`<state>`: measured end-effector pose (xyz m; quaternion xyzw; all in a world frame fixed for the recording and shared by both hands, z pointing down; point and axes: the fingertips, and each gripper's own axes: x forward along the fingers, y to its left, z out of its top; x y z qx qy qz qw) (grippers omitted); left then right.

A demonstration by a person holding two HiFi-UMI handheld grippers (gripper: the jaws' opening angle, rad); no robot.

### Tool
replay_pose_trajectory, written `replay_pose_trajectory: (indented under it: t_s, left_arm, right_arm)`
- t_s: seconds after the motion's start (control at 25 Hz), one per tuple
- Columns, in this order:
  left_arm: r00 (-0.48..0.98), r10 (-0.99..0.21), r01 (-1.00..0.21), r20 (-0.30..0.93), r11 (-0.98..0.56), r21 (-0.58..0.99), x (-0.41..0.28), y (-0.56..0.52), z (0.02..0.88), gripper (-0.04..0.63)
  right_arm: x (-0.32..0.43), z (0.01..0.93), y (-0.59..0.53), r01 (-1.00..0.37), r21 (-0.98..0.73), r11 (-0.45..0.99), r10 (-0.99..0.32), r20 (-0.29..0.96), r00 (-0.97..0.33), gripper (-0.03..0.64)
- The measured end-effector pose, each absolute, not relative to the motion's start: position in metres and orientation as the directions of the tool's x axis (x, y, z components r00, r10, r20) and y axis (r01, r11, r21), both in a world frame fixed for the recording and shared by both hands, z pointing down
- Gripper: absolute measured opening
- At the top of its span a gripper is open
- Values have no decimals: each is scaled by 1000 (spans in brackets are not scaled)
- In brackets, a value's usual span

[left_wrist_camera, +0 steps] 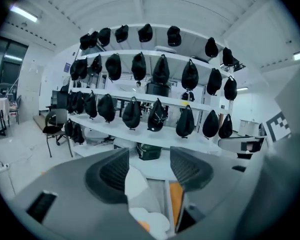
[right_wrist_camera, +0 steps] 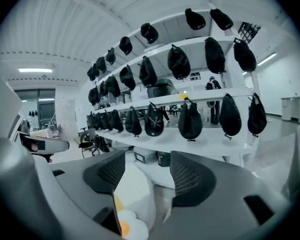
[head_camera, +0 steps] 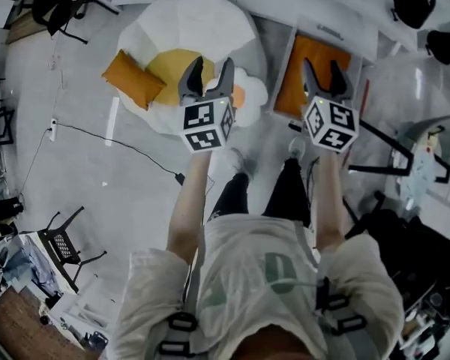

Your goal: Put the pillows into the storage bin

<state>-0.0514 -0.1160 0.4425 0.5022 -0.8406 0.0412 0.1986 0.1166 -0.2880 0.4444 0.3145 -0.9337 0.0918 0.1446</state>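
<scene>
Bare floor (head_camera: 75, 126) left of white cushion (head_camera: 202, 21): passable, one cable (head_camera: 127, 147) across it. Black chair (head_camera: 64, 242) at lower left. Storage bin (head_camera: 286, 66) top open. Ahead, shelves (left_wrist_camera: 155, 134) of black bags (left_wrist_camera: 131, 113) bar the way.

Pillows still out on the floor, one already binned

A flat orange pillow (head_camera: 133, 79) leans on the left edge of the big white cushion (head_camera: 195, 28). A round yellow pillow (head_camera: 171, 64) sits just beside it, and a small white cloud-shaped pillow (head_camera: 251, 90) with an orange spot is at the right edge. The white rectangular storage bin (head_camera: 286, 67) stands open to the right, with another orange pillow (head_camera: 319, 49) lying flat inside.
</scene>
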Motion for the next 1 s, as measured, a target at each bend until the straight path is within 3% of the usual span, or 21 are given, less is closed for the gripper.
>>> replay_pose_trajectory:
  t_s: [0.2, 0.44, 1.0]
  left_arm:
    - [-538, -759, -783, 365, 611, 116, -113, -9, 411, 239]
    - [-685, -644, -657, 341, 748, 94, -181, 81, 396, 239]
    - [-832, -447, -407, 328, 894, 187, -312, 218, 395, 264]
  right_arm:
    - [28, 409, -200, -493, -123, 861, -449, 271, -852, 270]
    - [-85, 392, -119, -262, -126, 957, -227, 241, -944, 270]
    - [-265, 392, 25, 77, -131, 988, 107, 246, -963, 270]
